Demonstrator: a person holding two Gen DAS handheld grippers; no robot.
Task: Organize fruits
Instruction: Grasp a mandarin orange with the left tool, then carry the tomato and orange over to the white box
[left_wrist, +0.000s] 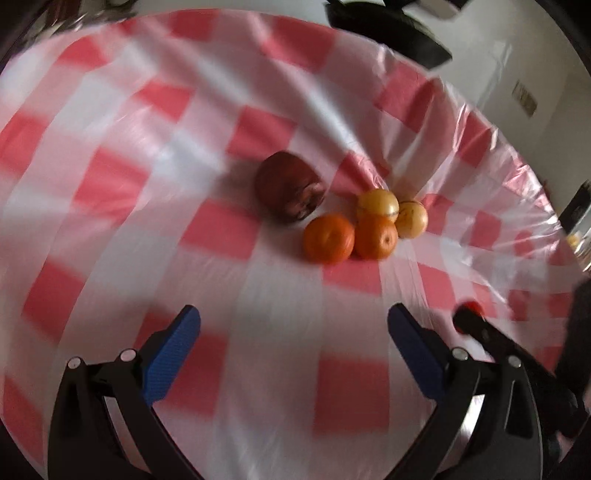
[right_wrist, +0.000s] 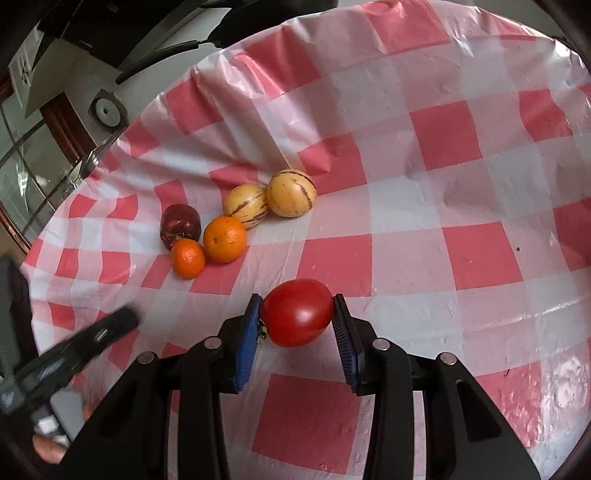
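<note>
A: Now, a red tomato (right_wrist: 297, 312) is clamped in the right tool (right_wrist: 298, 325), well apart from the fruit cluster (right_wrist: 236, 221) near the bench's far edge.

B: And the left tool (left_wrist: 293, 354) is spread, nothing gripped. Sorting is judged unfinished; that tomato isn't yet placed.
</note>
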